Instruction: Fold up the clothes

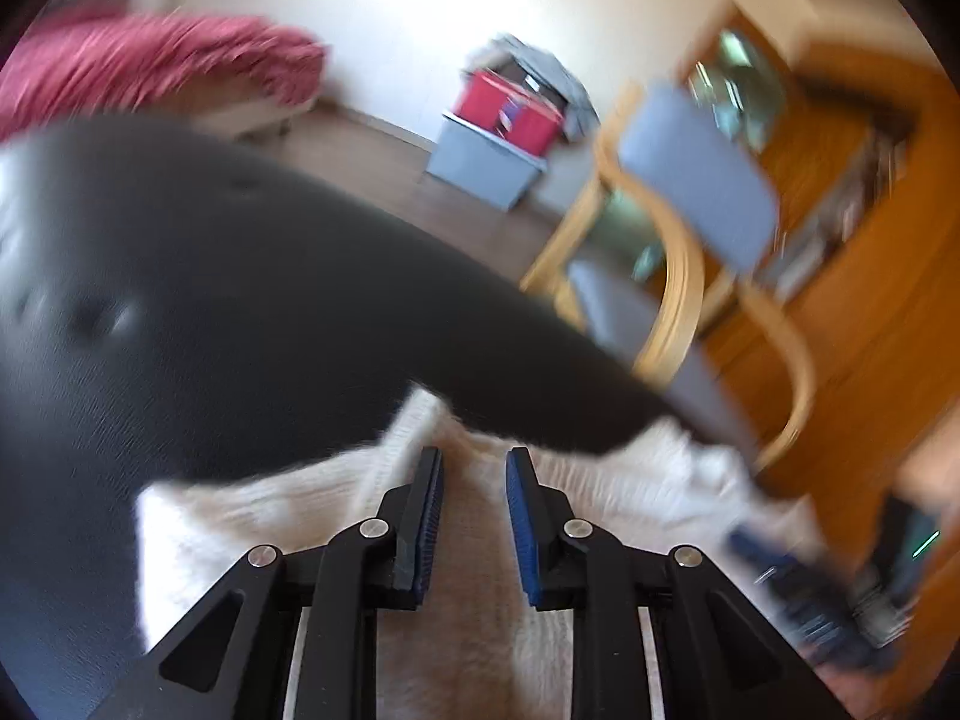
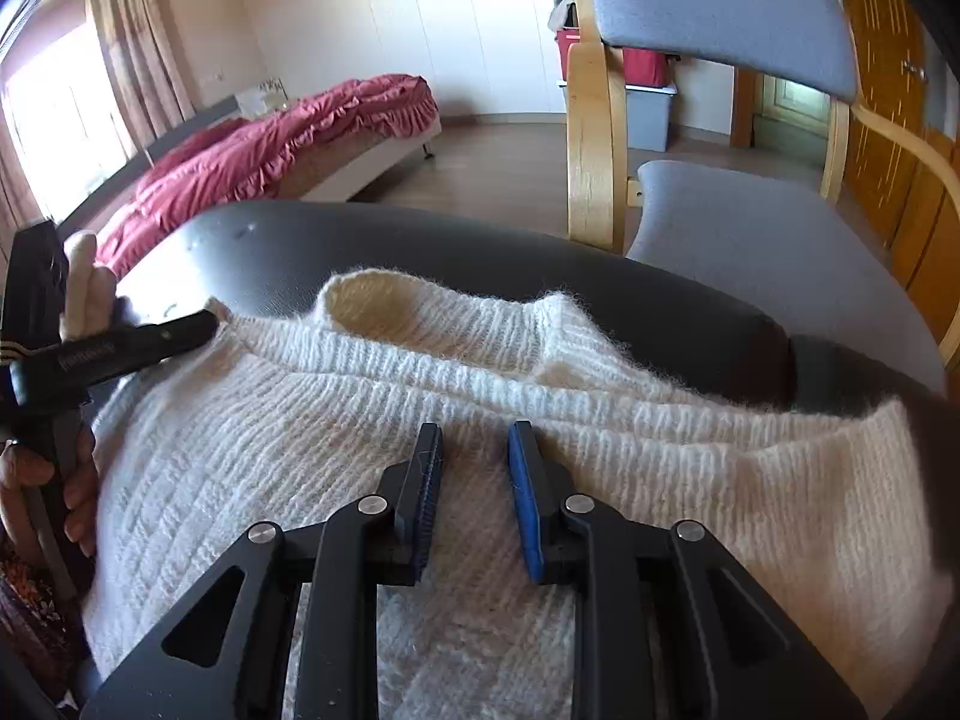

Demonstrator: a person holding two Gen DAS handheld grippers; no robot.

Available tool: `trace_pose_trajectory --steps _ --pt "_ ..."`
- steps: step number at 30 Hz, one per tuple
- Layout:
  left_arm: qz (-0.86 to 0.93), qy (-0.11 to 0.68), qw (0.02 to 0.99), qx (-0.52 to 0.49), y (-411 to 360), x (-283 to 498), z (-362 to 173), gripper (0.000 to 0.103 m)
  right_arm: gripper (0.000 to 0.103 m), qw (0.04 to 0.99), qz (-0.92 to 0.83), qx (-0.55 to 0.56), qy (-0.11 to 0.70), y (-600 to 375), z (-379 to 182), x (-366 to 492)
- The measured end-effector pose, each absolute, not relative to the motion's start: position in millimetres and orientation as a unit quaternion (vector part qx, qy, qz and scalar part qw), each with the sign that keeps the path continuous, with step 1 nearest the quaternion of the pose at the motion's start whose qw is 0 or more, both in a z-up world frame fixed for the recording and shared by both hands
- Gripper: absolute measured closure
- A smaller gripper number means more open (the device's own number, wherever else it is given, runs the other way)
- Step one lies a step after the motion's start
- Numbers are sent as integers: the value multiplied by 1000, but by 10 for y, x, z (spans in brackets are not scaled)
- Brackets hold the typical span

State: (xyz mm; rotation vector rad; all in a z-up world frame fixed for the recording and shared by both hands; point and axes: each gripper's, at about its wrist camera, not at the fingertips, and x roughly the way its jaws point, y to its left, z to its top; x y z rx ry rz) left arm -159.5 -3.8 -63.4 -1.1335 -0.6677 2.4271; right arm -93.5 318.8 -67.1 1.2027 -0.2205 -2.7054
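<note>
From the left wrist camera, the picture is smeared by motion blur. The left gripper [image 1: 474,462] has its 2 fingers [image 1: 427,516] spread, with nothing between the blue pads; cream knit shows through the gap. Below and ahead of them lies the sweater [image 1: 480,600], spread on the dark worktop [image 1: 210,312], whose rounded far edge curves across the middle of the view. At the lower right, the right gripper [image 1: 798,594] appears as a dark blue and black blur over the sweater's right side. Beyond the worktop stands a wooden chair [image 1: 690,198] with grey cushions, a red box [image 1: 510,108] stacked on a grey bin [image 1: 480,162] by the wall, and a bed with a red cover [image 1: 162,60] at the upper left.

From the right wrist camera, the view is sharp. The right gripper [image 2: 475,438] hovers over the middle of the sweater [image 2: 300,450], its 2 fingers [image 2: 528,498] apart and pinching nothing. The sweater lies flat on the worktop [image 2: 420,252], collar [image 2: 384,306] toward the far edge, ribbed knit facing up. At the left, the left gripper [image 2: 204,321] reaches to the sweater's shoulder edge beside the collar; whether its fingers are spread or closed I cannot tell from here. A hand [image 2: 72,474] holds its handle. Behind are the chair [image 2: 720,36], the bed cover [image 2: 270,144] and curtains [image 2: 126,42] at a bright window.
</note>
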Motion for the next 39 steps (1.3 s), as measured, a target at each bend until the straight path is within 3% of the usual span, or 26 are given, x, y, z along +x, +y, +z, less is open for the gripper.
trace_pose_trajectory --steps 3,6,9,12,16,22,24,28,34,36,38,39 --pt "870 -242 182 -390 -143 -1358 -552 82 79 90 -907 403 -81 3249 -653 -919" --pt "874 -145 221 -408 213 -1209 -533 82 78 92 -907 403 -81 3253 -644 -954" --pt "894 -38 181 -407 512 -1222 -574 81 77 95 -907 402 -83 3270 -647 -1035" --pt "898 -45 149 -411 444 -1398 -625 82 77 96 -907 401 -87 3291 -656 -1043" --pt "889 -114 152 -416 193 -1535 -697 89 77 102 -905 401 -98 3321 -663 -1059" --pt "884 -190 151 -400 -19 -1318 -533 88 77 97 -911 388 -98 3390 -582 -965" --pt "898 -174 159 -373 115 -1196 -377 83 77 89 -917 378 -91 3416 -514 -891" --pt "916 -51 178 -356 634 -1153 -328 82 76 73 -928 358 -77 3467 -380 -744" --pt "896 -70 189 -397 666 -1306 -644 81 76 5 -930 358 -83 3808 -380 -574" --pt "890 -89 199 -400 637 -1341 -701 81 76 -18 -916 376 -138 4146 -515 -568" --pt "888 -103 205 -399 597 -1342 -725 81 88 -27 -899 386 -207 4497 -643 -561" --pt "888 -105 206 -399 586 -1332 -726 81 99 -27 -895 380 -232 4614 -665 -538"
